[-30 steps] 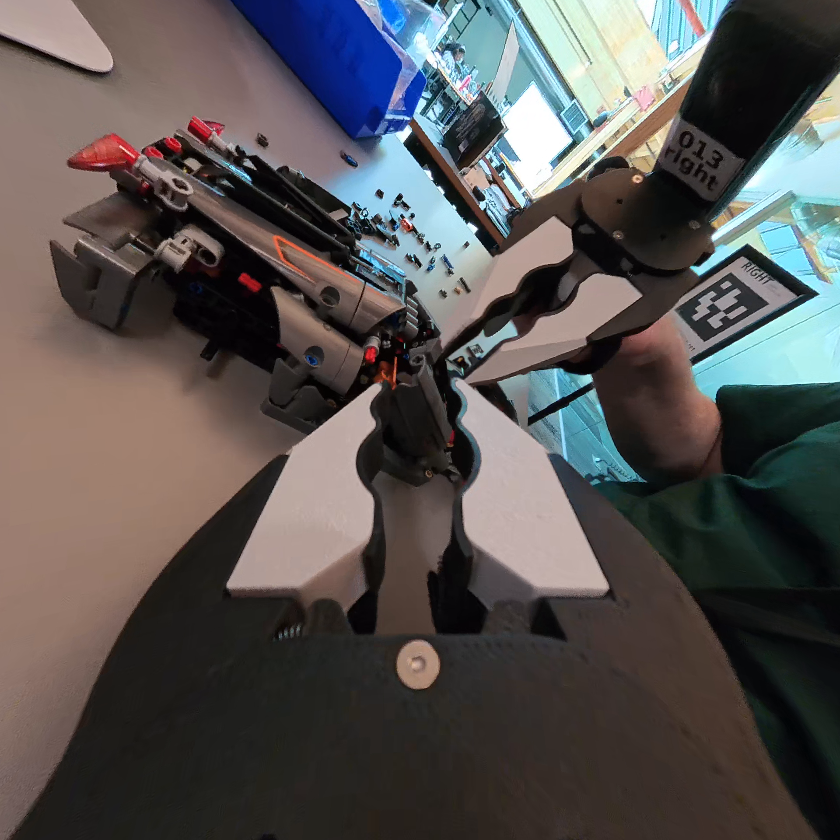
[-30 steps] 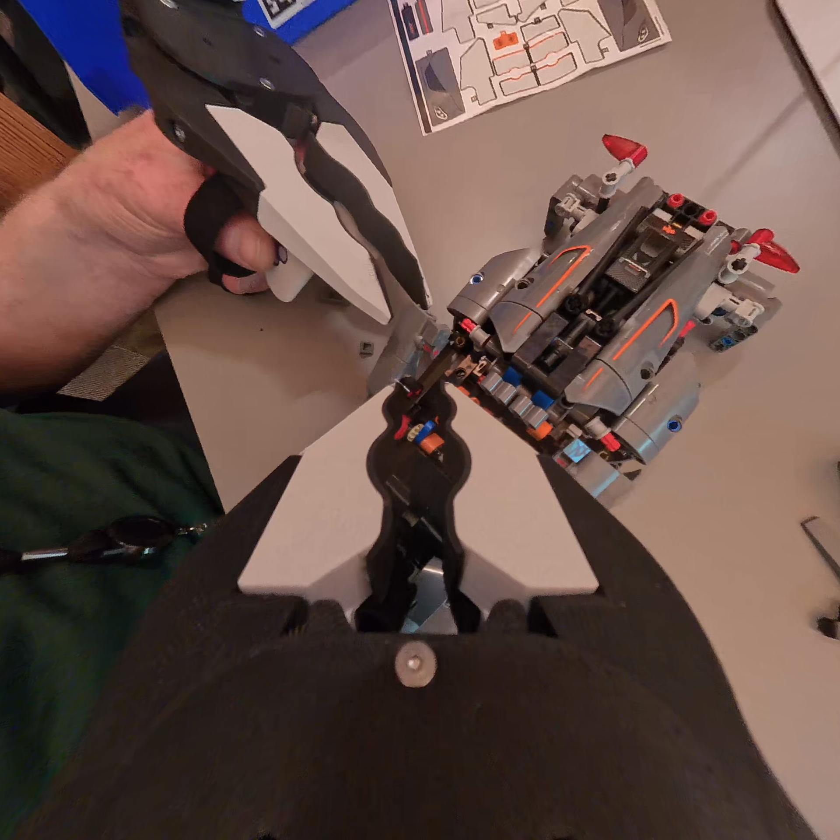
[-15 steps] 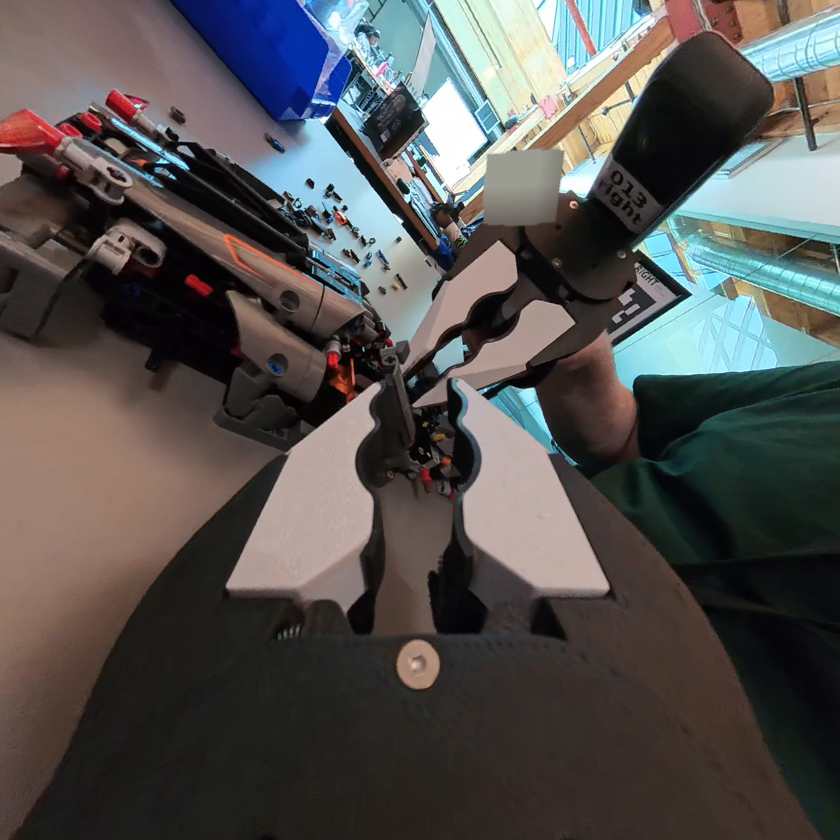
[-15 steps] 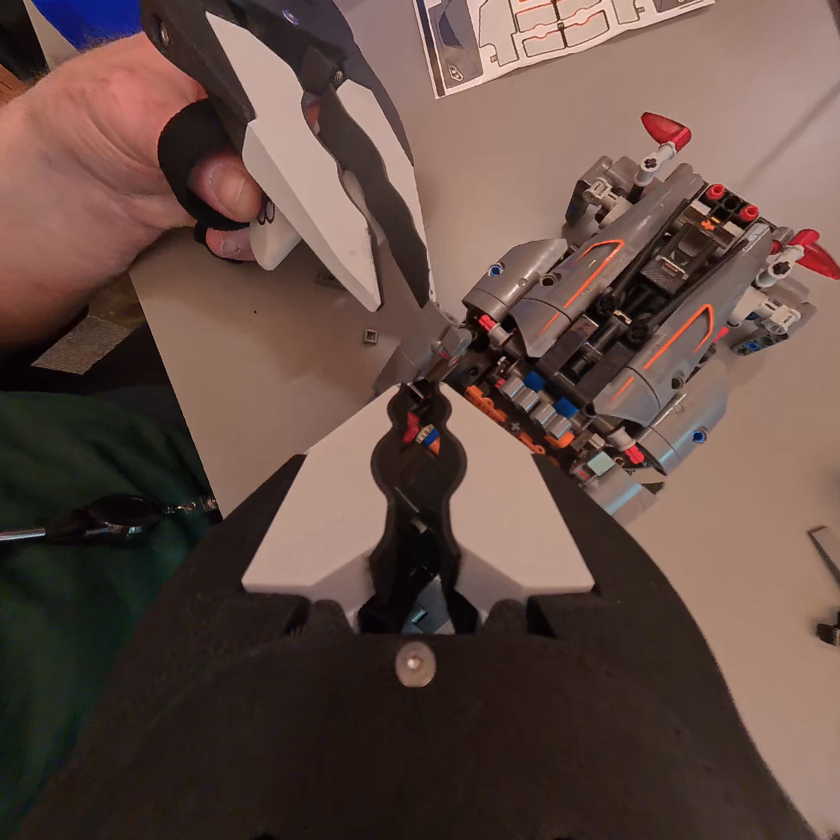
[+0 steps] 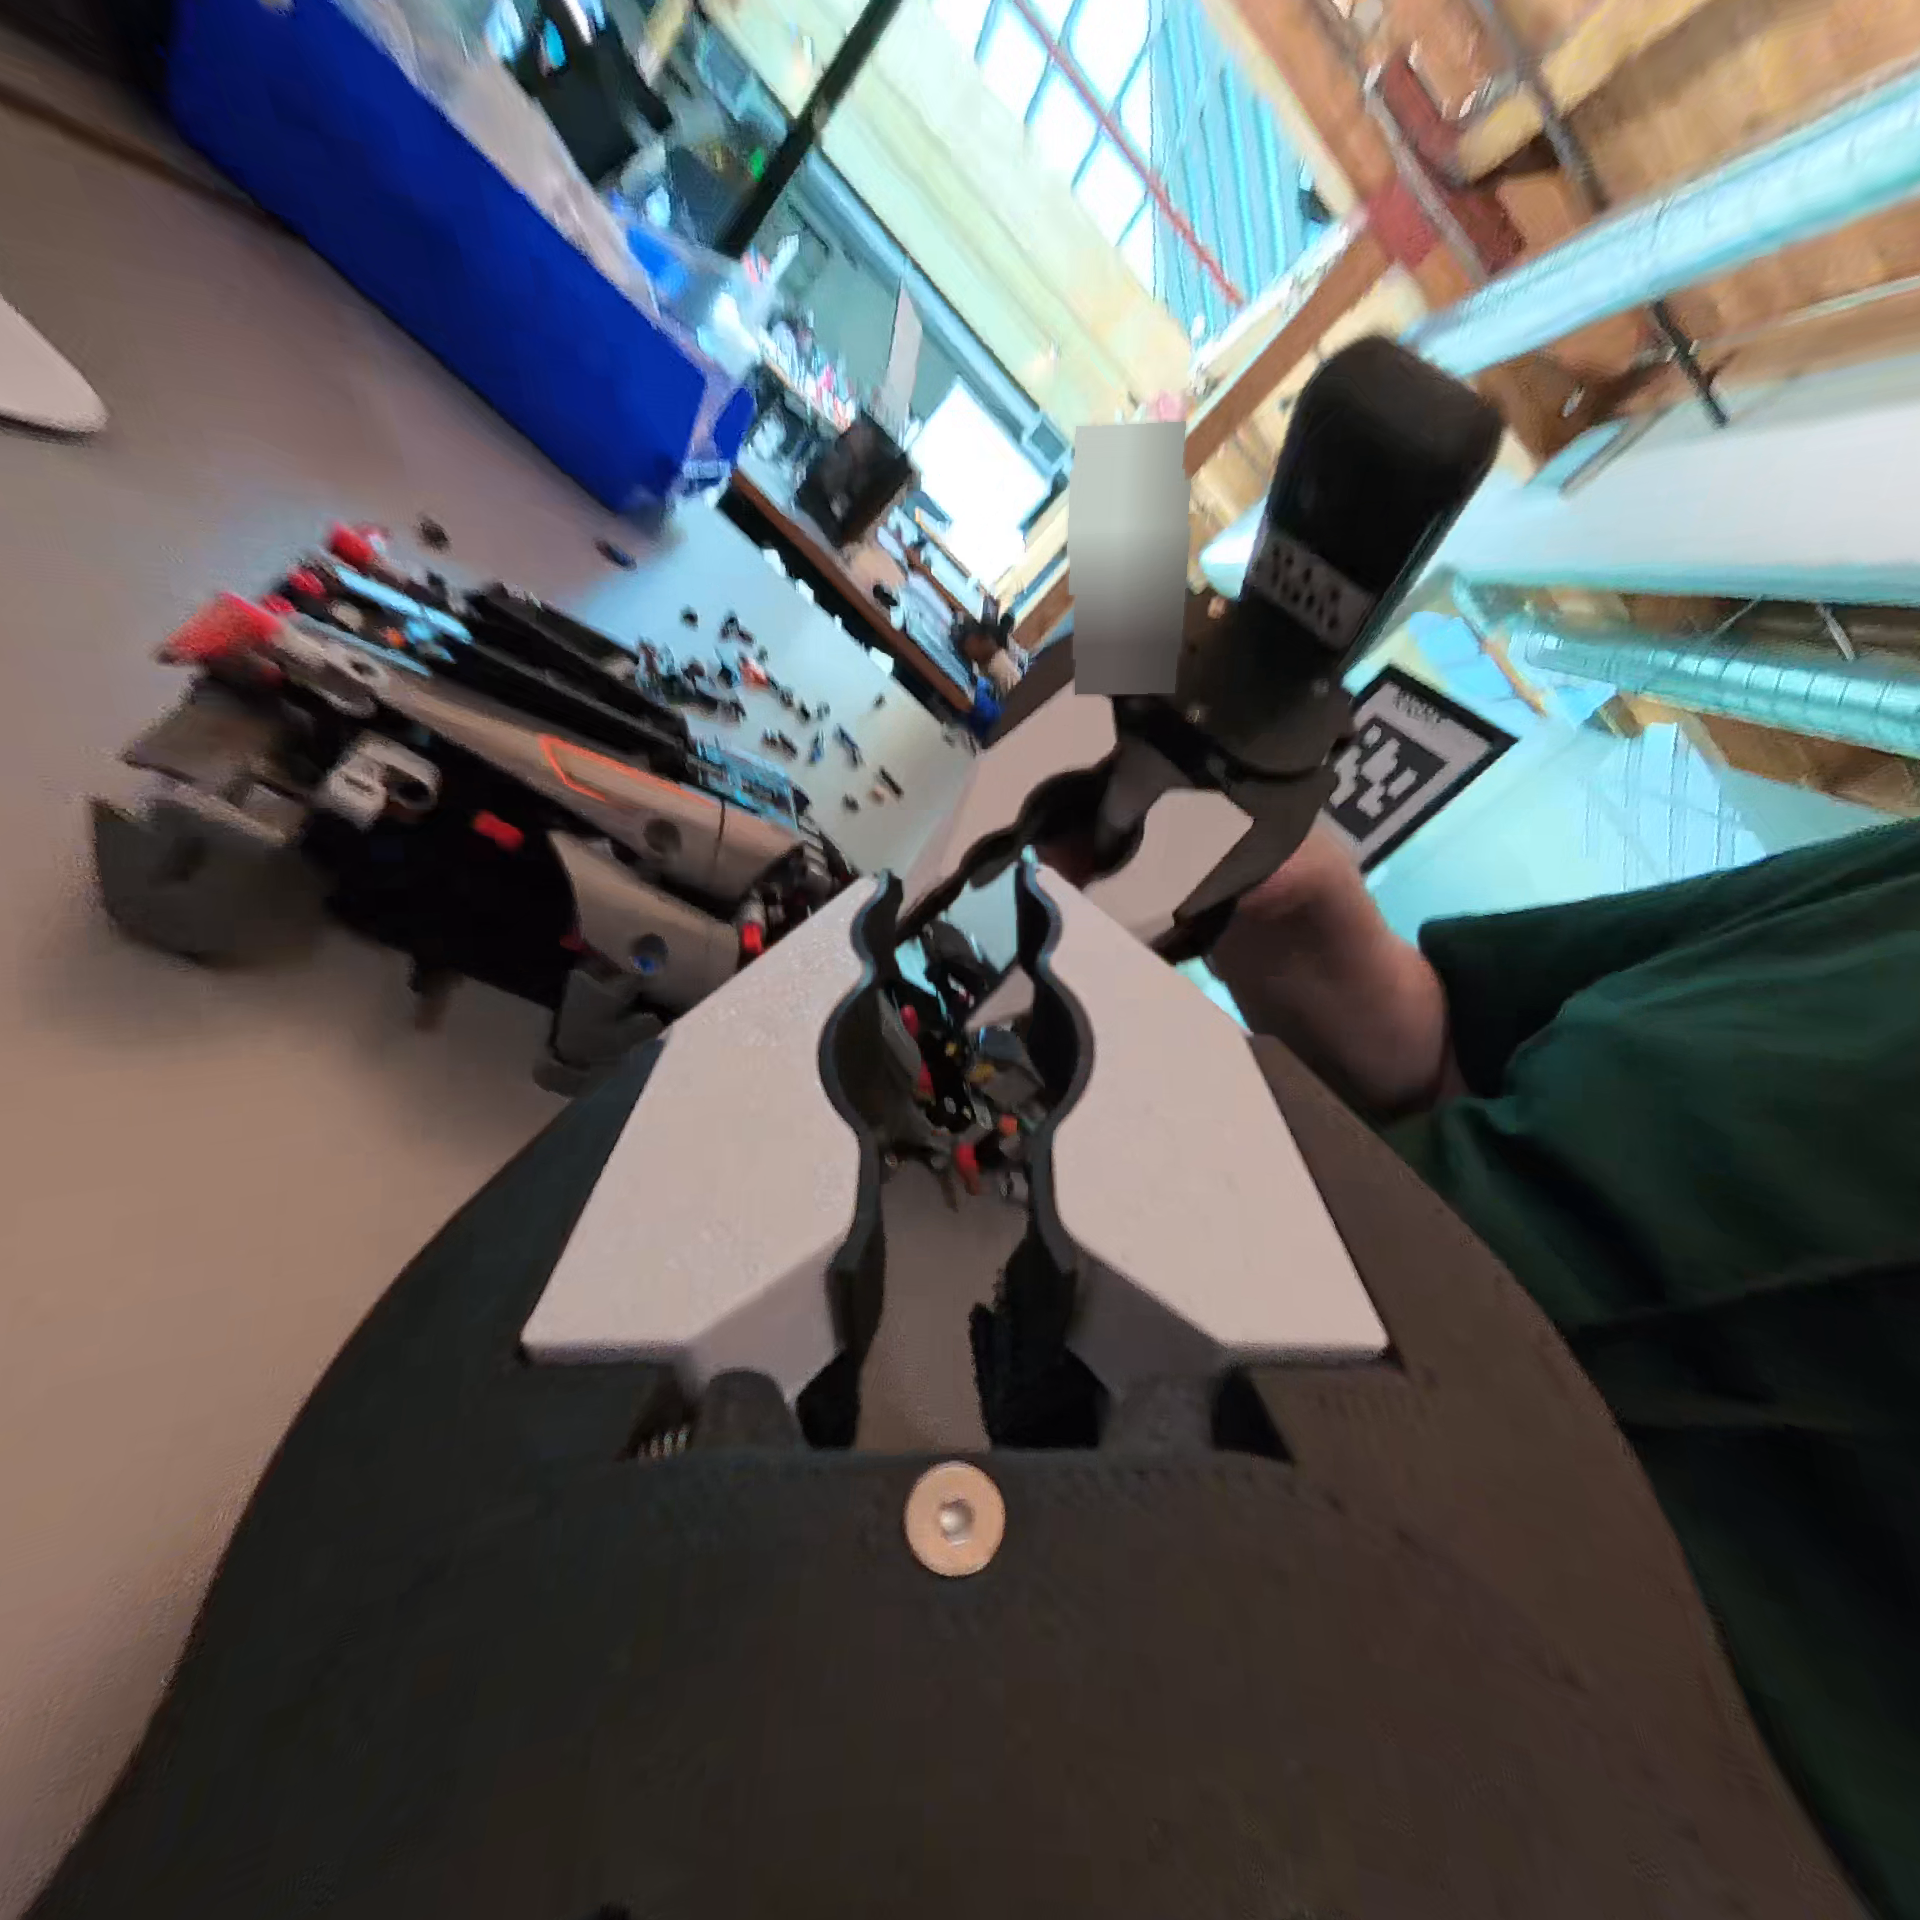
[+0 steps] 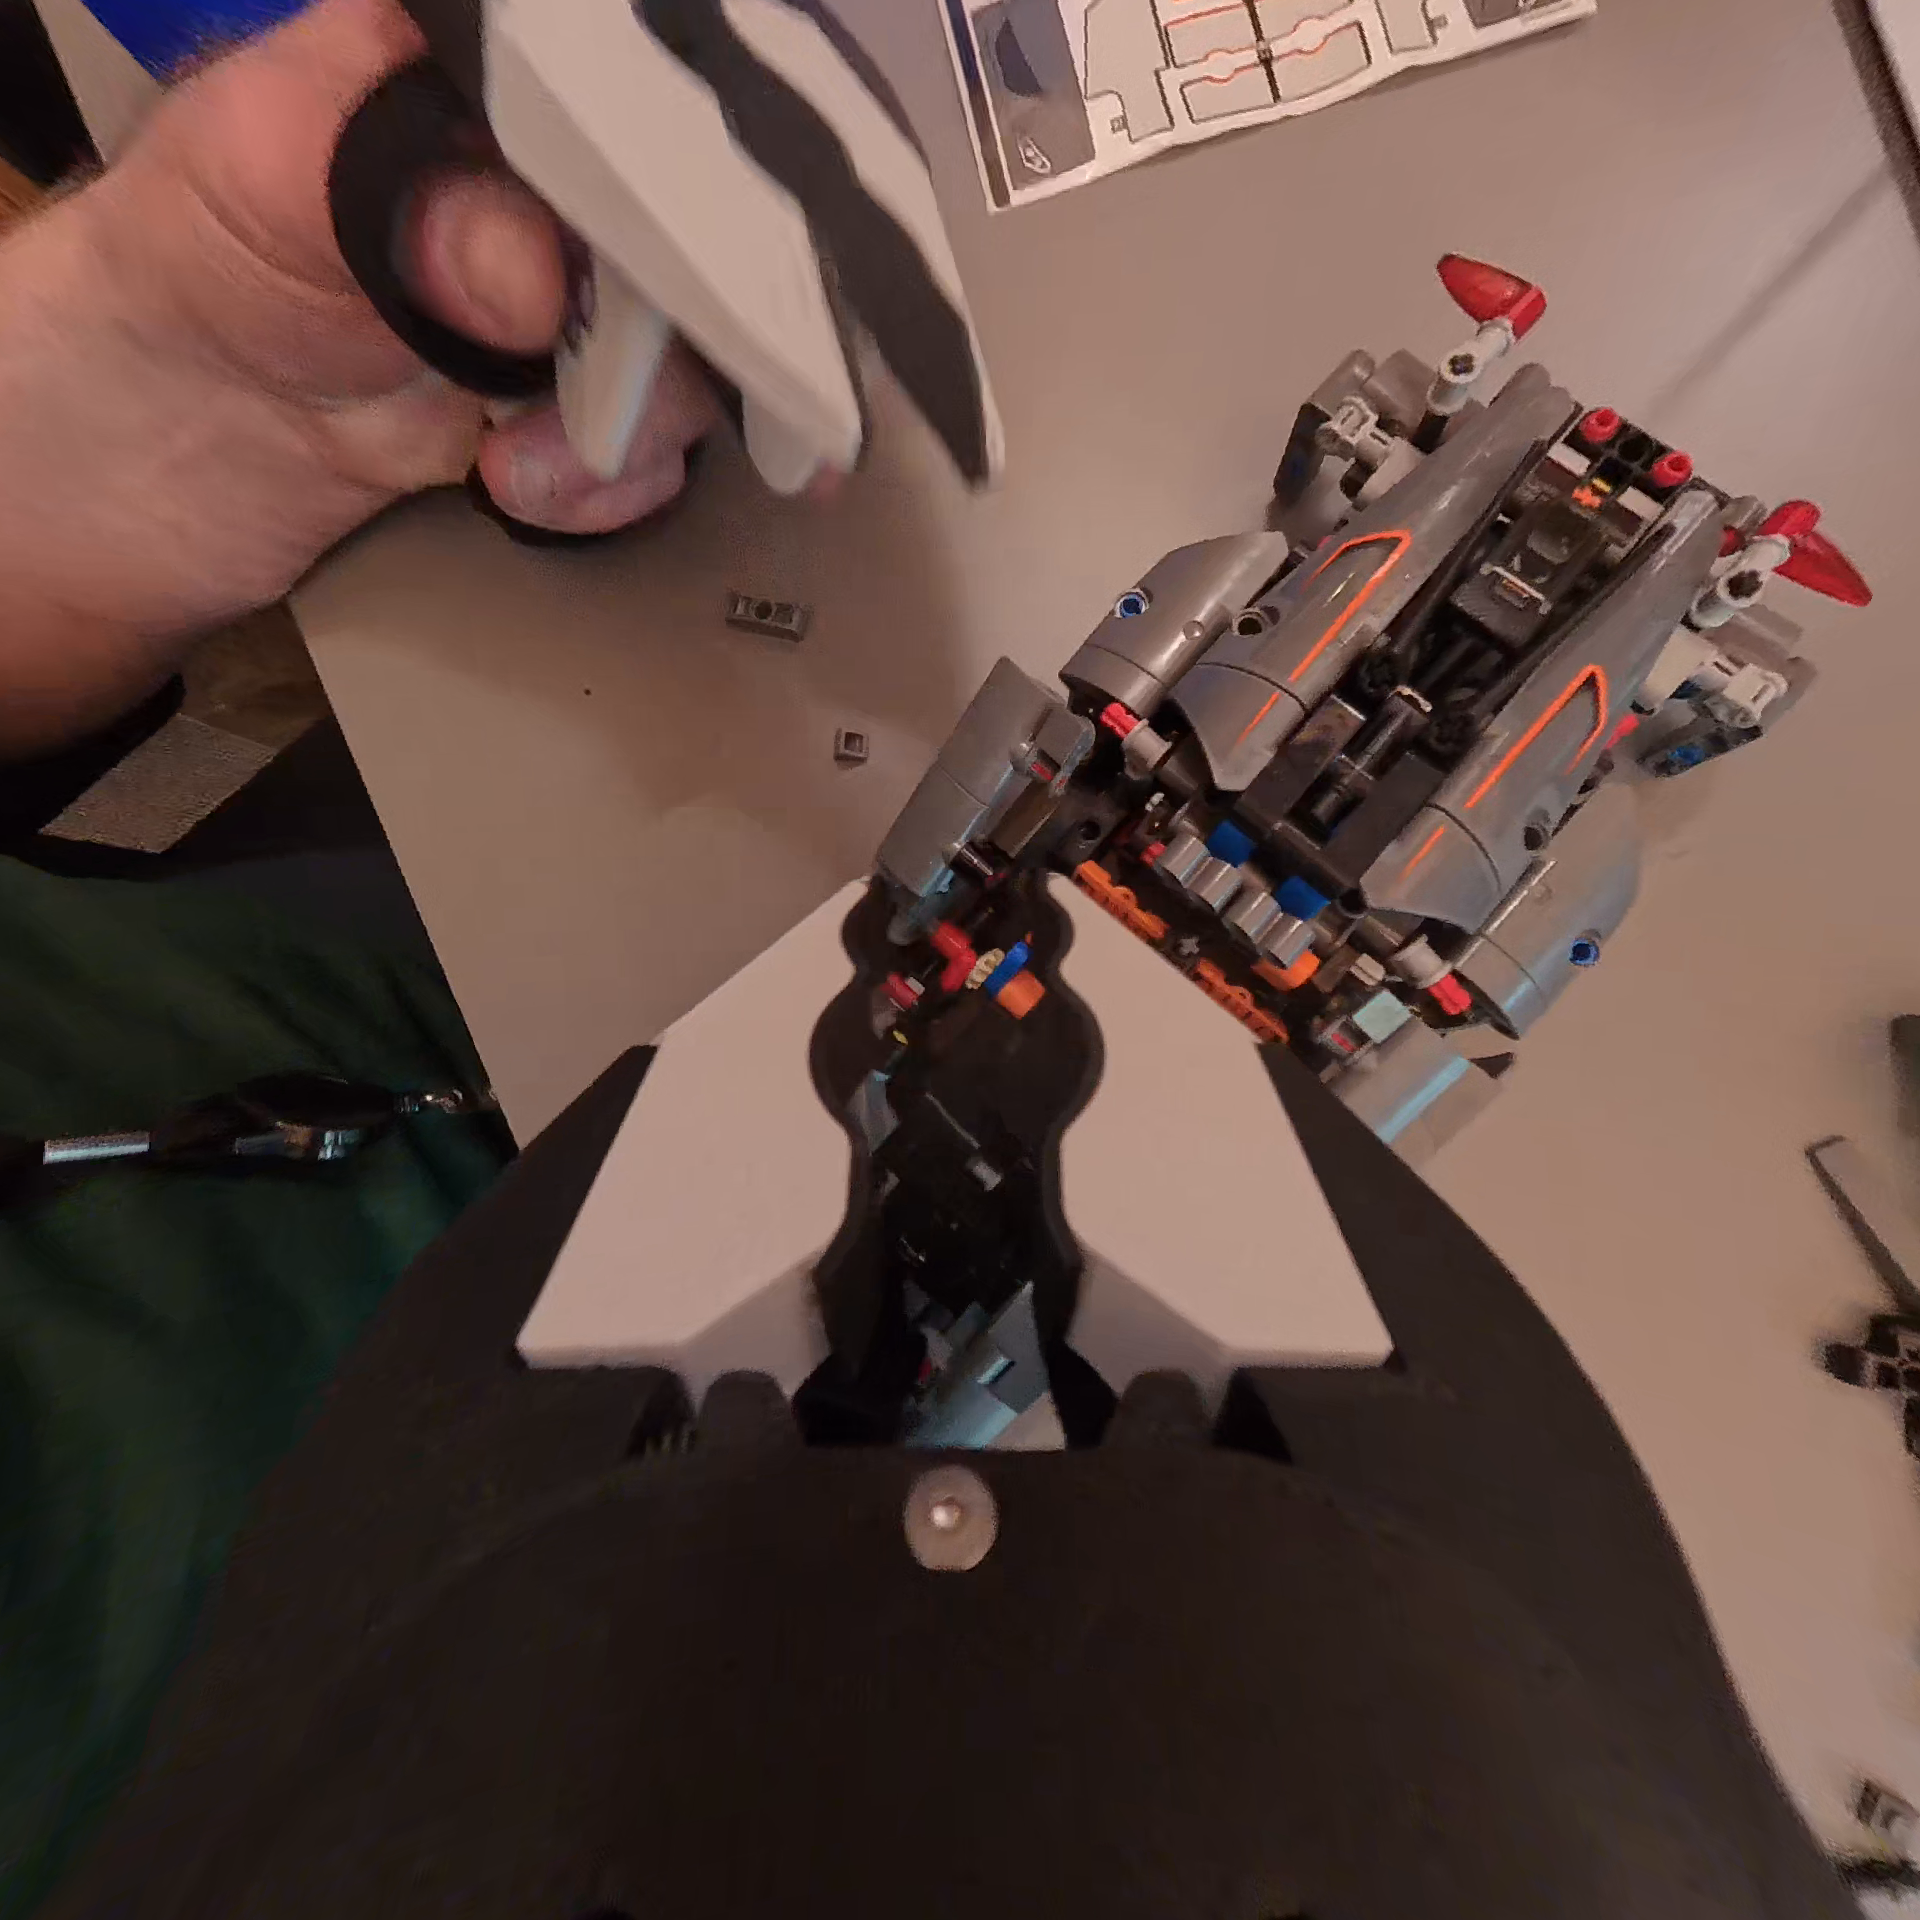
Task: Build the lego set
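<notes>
Lego model (image 5: 436,821), grey and black with orange lines and red tips, lies on the grey table (image 5: 208,1195) left of my left gripper (image 5: 951,914) in the left wrist view; whole frame blurred, so details smear; my left fingers (image 5: 727,1122) stand narrowly apart, a tangle of small dark and red parts shows in the gap, cannot tell if anything is clamped; my right gripper (image 5: 925,914) reaches in from upper right, its tip crossing just behind my left fingertips, far finger mostly hidden; loose pieces (image 5: 769,717) scattered beyond the model, too small to name; blue bin (image 5: 436,260) behind, cut off at top.

Right wrist view: model (image 6: 1382,748) sits ahead and right on the table (image 6: 582,831); my right gripper (image 6: 956,894) has its tips at the model's near corner, black structure with red, blue, orange bits fills the gap; gripping or only straddling, cannot tell; left gripper (image 6: 914,457) blurred upper left, apart from the model, held by a hand (image 6: 208,395); two small grey pieces (image 6: 769,613) lie loose between; instruction sheet (image 6: 1247,83) cut off at top.
</notes>
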The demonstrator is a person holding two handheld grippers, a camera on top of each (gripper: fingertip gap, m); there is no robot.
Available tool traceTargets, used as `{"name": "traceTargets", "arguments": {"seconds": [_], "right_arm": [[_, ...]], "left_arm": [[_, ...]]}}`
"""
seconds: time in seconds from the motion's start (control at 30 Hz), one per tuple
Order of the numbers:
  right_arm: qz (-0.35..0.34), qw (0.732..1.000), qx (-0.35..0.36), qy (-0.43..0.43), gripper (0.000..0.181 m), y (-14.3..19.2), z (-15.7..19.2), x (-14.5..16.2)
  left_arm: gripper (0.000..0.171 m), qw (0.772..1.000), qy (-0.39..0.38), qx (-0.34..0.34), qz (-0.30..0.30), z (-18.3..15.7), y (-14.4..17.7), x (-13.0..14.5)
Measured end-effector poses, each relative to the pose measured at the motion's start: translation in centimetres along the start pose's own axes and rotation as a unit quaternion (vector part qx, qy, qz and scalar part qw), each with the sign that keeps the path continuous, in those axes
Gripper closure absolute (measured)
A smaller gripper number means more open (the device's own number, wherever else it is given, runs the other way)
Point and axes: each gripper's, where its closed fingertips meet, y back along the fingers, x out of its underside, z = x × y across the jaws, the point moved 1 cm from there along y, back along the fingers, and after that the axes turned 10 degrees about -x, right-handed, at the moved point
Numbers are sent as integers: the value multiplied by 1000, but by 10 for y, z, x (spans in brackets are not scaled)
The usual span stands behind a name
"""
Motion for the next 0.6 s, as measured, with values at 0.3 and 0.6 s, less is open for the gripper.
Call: {"name": "traceTargets", "arguments": {"seconds": [0.3,0.6], "right_arm": [[40,998,45,-16,152,-32,-3,1],[29,998,44,37,156,-25,-3,5]], "left_arm": [[150,993,13,-49,-109,20,29,-34],[150,993,10,-60,-106,22,28,-33]]}}
